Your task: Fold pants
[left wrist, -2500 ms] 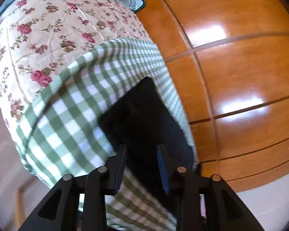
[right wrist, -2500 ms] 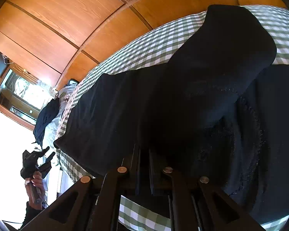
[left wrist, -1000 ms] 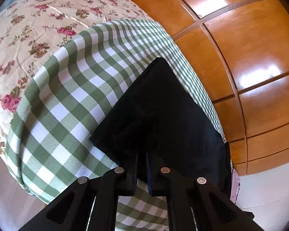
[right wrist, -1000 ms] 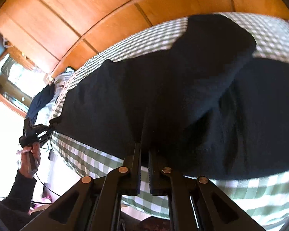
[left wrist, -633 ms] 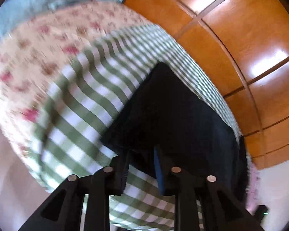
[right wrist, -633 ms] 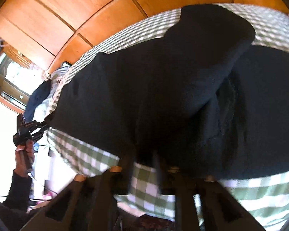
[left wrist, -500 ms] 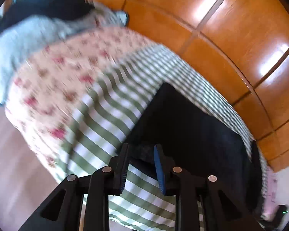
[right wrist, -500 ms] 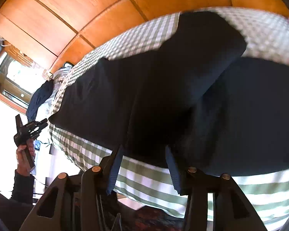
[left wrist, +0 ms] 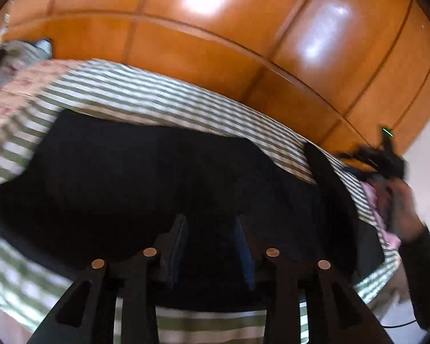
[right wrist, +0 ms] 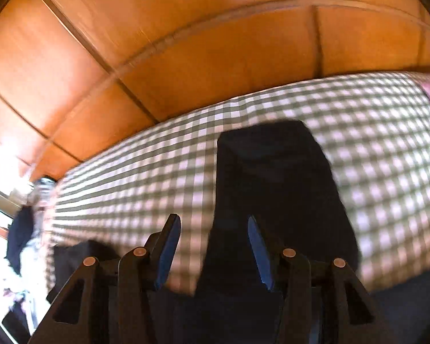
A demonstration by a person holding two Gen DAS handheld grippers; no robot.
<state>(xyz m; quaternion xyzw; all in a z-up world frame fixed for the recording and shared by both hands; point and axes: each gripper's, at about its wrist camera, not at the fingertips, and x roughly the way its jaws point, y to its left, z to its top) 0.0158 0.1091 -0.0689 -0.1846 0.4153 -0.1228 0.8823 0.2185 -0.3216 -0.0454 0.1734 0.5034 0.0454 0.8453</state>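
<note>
Left gripper (left wrist: 210, 239): jaws parted, blue pads either side of a gap, nothing pinched between them; black pants (left wrist: 146, 183) lying beneath and beyond the tips. Pants spread wide across the green-checked bed cover (left wrist: 163, 100), filling the picture from 9 o'clock to 3 o'clock, one dark strip running up toward 2 o'clock. Floral quilt (left wrist: 17, 86) at 10 o'clock past the cover's edge. Glossy wooden wall panels (left wrist: 215, 28) at 12 o'clock. At 3 o'clock, blurred, the right hand (left wrist: 398, 200) clasping the right gripper's handle; details unclear from motion blur.

Right gripper (right wrist: 213, 246): jaws wide apart, empty, blue pads angled outward. Pants (right wrist: 275, 189) seen as a folded dark slab reaching from 6 o'clock up to centre, its upper edge squared off against the bed cover (right wrist: 372, 143); more dark cloth along the lower edge toward 7 o'clock. Right finger above the cloth, left finger above bare checks. Wooden panels (right wrist: 186, 43) across 12 o'clock. Heap of dark and pale clothes (right wrist: 23, 235) at 9 o'clock, smeared by blur.
</note>
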